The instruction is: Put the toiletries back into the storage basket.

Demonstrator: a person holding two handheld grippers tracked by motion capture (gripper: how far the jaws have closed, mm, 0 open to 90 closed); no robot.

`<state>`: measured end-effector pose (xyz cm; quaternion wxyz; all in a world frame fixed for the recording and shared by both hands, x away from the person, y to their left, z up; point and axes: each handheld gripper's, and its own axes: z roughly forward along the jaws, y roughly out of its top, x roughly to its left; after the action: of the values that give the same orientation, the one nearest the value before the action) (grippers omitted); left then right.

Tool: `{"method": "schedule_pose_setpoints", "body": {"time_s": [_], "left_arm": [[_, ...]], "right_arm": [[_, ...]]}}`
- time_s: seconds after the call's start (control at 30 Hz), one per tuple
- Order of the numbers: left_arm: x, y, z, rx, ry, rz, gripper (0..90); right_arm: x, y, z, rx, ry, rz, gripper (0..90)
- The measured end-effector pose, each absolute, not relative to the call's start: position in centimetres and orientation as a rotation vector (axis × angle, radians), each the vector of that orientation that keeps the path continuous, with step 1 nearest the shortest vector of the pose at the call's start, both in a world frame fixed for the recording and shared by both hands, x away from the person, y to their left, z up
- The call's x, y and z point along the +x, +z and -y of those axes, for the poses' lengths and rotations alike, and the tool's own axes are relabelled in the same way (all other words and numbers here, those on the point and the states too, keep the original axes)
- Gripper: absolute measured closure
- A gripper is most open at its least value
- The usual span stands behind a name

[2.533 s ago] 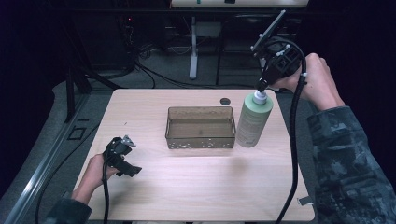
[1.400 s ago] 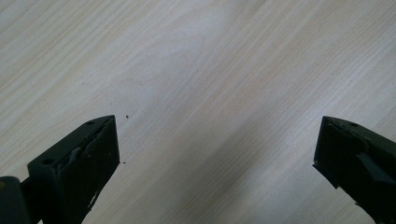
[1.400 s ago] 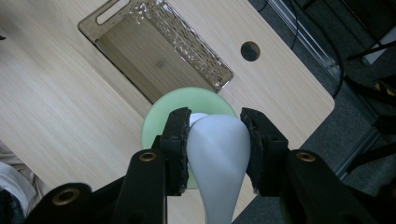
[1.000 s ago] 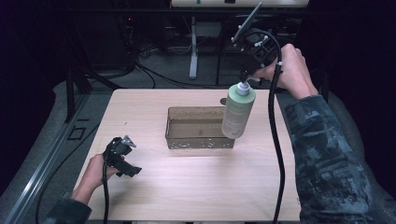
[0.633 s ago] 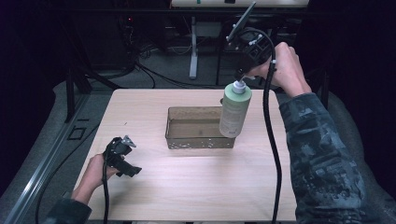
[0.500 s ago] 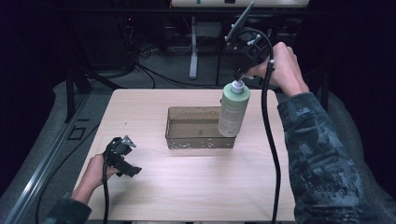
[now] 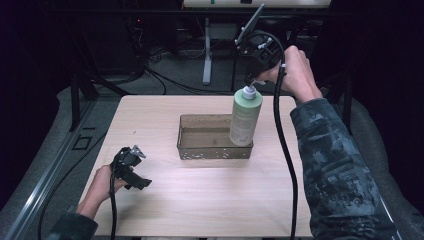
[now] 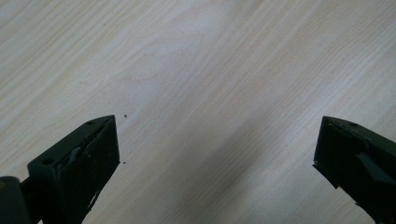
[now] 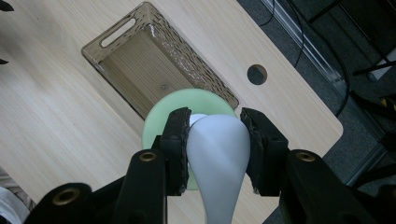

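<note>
Since the earlier frames my right gripper has carried the pale green pump bottle from the table beside the basket's right end in over that end of the brown perforated basket, and I now hold it there upright, hanging by its white pump head. In the right gripper view the two black jaws clamp that pump head from either side, with the round green shoulder of the bottle showing beneath and the basket's floor directly below; whether the bottle's base is already touching that floor or still a little above it I cannot quite tell from the high view. The basket sits near the middle of the light wooden table, with a round hole in the tabletop behind its right end. My left gripper has not shifted; it rests on the table well to the left of the basket and nearer to me, its jaws standing wide apart over bare wood with nothing between them.
</note>
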<state>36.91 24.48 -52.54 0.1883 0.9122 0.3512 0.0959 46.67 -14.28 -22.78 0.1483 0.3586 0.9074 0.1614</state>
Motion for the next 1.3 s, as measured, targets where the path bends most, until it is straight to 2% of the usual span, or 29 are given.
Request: {"method": "schedule_pose_setpoints", "body": {"time_s": [1.3], "left_arm": [[36.9, -52.5, -24.5, 2.563, 0.268, -0.987, 0.1]], "right_arm": [[48.7, -25.1, 13.2, 1.071, 0.488, -2.624, 63.3]]}}
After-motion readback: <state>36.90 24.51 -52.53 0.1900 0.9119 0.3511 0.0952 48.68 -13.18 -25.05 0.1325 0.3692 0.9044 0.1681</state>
